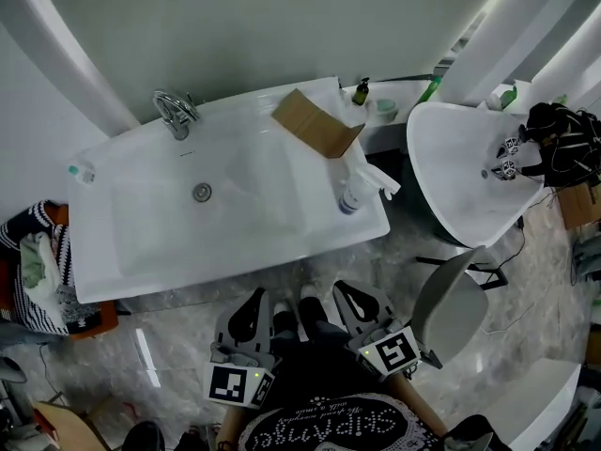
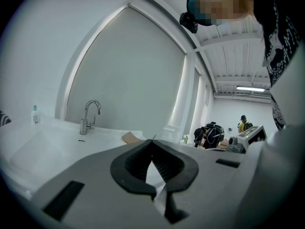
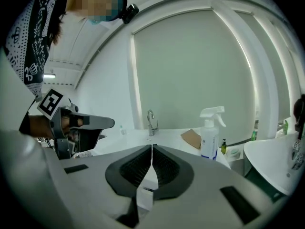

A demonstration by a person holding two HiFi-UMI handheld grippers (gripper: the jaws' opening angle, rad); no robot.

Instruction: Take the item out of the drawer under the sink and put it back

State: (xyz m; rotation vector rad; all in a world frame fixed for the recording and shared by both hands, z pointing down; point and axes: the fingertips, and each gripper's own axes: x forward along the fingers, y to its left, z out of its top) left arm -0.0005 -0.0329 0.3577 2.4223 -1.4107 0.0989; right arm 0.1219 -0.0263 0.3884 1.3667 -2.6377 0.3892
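Note:
The white sink (image 1: 141, 261) fills the middle of the head view, with a chrome faucet (image 1: 175, 113) at its back; the drawer beneath it is hidden. Both grippers hover side by side in front of the sink's near edge, apart from it. My left gripper (image 1: 252, 306) has its jaws closed together with nothing between them (image 2: 152, 141). My right gripper (image 1: 352, 297) is also shut and empty (image 3: 151, 147). The right gripper view shows the left gripper (image 3: 71, 123) to its left. No item from the drawer is in sight.
On the sink's right side lie a brown cardboard piece (image 1: 315, 123) and a white spray bottle (image 1: 355, 191); a small dark bottle (image 1: 361, 92) stands behind. A round white basin (image 1: 460, 167) and grey chair (image 1: 451, 303) stand right. Striped cloth (image 1: 38, 261) lies left.

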